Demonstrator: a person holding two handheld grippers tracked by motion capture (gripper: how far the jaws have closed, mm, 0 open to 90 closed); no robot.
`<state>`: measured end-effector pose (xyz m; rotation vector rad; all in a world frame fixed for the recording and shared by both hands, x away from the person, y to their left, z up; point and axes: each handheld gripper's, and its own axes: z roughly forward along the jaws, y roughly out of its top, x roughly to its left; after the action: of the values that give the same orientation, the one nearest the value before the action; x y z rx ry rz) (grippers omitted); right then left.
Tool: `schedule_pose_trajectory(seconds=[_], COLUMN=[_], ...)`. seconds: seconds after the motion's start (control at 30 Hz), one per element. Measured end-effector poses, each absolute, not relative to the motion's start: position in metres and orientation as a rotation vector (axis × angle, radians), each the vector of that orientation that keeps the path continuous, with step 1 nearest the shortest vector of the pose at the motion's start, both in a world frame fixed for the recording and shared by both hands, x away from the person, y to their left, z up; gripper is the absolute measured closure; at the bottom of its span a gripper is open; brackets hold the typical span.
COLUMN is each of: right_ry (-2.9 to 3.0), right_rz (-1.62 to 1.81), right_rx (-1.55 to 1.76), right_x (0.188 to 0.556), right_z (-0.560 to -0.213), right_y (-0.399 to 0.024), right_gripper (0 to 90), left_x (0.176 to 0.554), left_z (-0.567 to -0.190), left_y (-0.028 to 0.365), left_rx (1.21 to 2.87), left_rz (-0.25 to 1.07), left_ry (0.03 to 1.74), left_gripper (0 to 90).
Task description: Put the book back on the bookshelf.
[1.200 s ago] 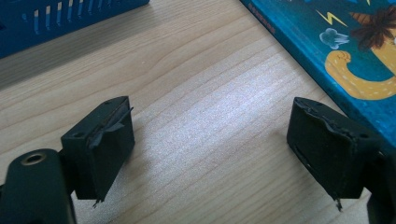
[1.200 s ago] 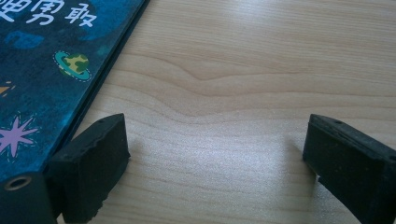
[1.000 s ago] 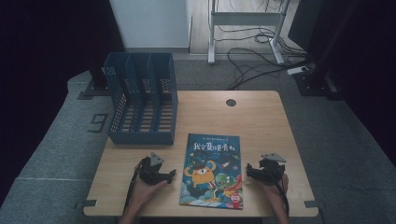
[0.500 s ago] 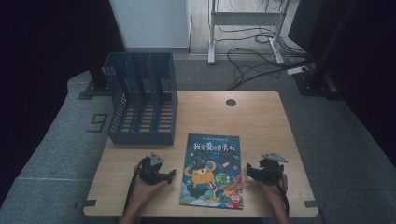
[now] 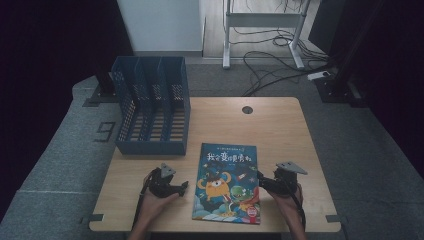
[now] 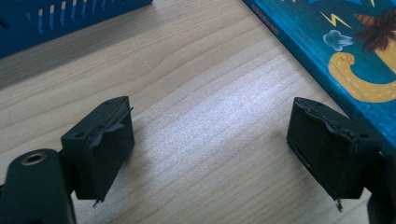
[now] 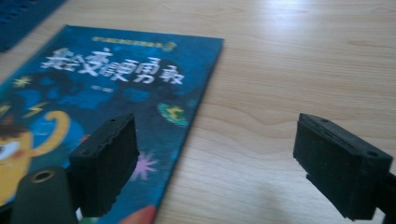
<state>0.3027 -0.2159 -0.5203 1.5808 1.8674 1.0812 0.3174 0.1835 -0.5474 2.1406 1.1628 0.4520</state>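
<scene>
A blue picture book (image 5: 226, 181) with a yellow cartoon creature lies flat near the table's front edge. My left gripper (image 5: 181, 188) rests just left of the book, open, with bare wood between its jaws; in the left gripper view (image 6: 212, 140) the book's edge (image 6: 345, 51) runs past the right jaw. My right gripper (image 5: 262, 181) hovers at the book's right edge, open and holding nothing. In the right gripper view (image 7: 212, 154) its left jaw stands over the cover (image 7: 107, 88) and its right jaw over bare table.
A blue slotted file rack (image 5: 152, 105) stands at the table's back left; its base (image 6: 60, 18) shows at the top of the left gripper view. A round cable hole (image 5: 247, 109) sits near the table's far edge. Cables lie on the floor beyond.
The right gripper has lifted slightly and edged toward the book's right side. The left gripper and the book have stayed put.
</scene>
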Motion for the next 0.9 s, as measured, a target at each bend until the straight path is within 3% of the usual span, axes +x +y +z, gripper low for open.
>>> schedule_pose_trajectory(seconds=[0.33, 0.57, 0.73, 0.9], right_ry=[1.915, 1.967, 1.997, 2.028], right_rz=[1.111, 1.123, 1.089, 1.067], right_rx=[1.543, 1.549, 1.537, 1.555], right_x=[0.299, 0.302, 0.302, 0.304], right_z=[-0.516, -0.523, -0.528, -0.536], right_y=[-0.203, -0.191, -0.180, -0.171], right_gripper=[17.6, 17.0, 14.6, 13.5], left_x=[0.317, 0.318, 0.315, 0.312], left_z=[-0.547, -0.547, -0.543, -0.538], left_y=[0.184, 0.181, 0.182, 0.182], left_rx=[2.136, 2.127, 2.074, 2.044], left_rz=[0.451, 0.460, 0.503, 0.459], left_ry=[1.167, 1.188, 1.178, 1.168], left_gripper=[14.7, 14.2, 18.9, 18.8])
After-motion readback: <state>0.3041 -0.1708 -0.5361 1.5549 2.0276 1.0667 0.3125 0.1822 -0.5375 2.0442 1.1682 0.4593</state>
